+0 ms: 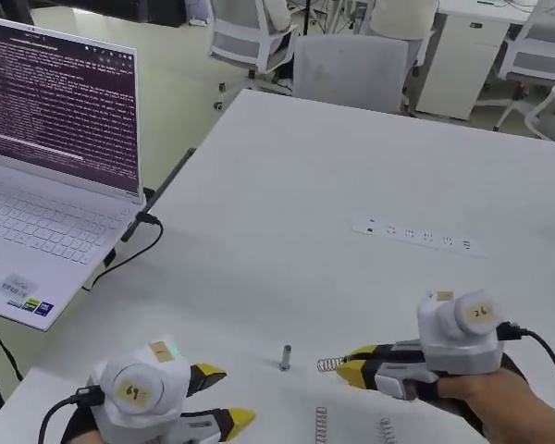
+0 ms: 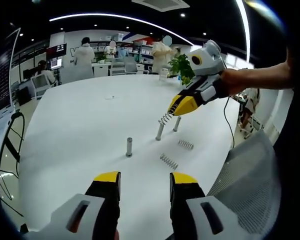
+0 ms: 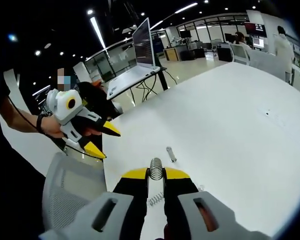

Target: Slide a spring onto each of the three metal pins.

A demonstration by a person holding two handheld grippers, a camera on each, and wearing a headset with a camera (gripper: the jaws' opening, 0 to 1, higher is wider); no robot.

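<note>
One metal pin [image 1: 285, 357] stands upright on the white table [image 1: 287, 213], near its front edge. My right gripper [image 1: 354, 364] is shut on a spring [image 1: 328, 363], which it holds level just right of that pin. From the left gripper view, the held spring [image 2: 165, 118] hangs over one of two further pins [image 2: 160, 131], with the nearer pin [image 2: 129, 147] bare. Two loose springs [image 1: 321, 424] [image 1: 386, 428] lie on the table by the edge. My left gripper [image 1: 227, 396] is open and empty at the lower left. In its own view the right gripper [image 3: 155, 172] pinches the spring [image 3: 155, 168].
An open laptop [image 1: 55, 157] sits at the left, with a black cable [image 1: 129, 245] running from it across the table. A white power strip [image 1: 416, 236] lies further back on the right. Office chairs [image 1: 351, 69] stand beyond the far edge.
</note>
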